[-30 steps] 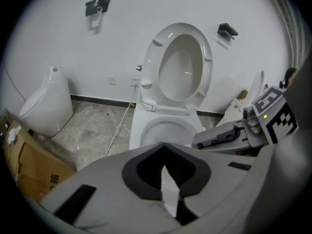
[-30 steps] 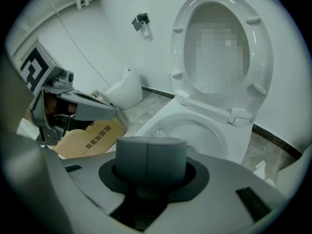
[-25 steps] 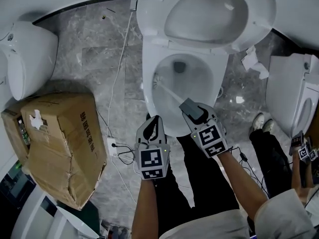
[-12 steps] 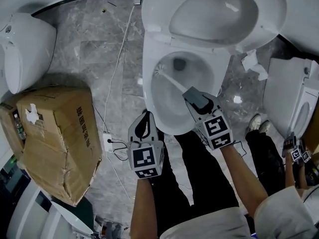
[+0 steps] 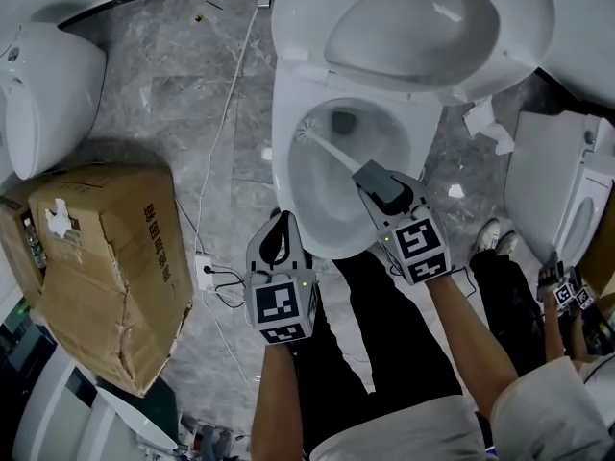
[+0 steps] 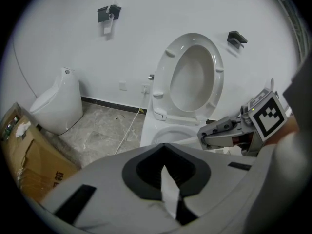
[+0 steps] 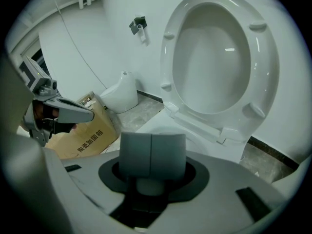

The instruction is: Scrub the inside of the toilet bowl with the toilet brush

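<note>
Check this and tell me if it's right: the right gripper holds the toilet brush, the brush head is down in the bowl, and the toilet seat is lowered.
One thing is wrong: the toilet seat is not lowered. It stands raised over the open bowl, as the head view shows. The rest holds: the right gripper holds the toilet brush, and the brush head is down in the bowl.

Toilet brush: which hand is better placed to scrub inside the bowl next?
Right. The right tongs grip the white toilet brush by its handle, its head inside the white ceramic toilet bowl. The left tongs hang outside the rim.
</note>
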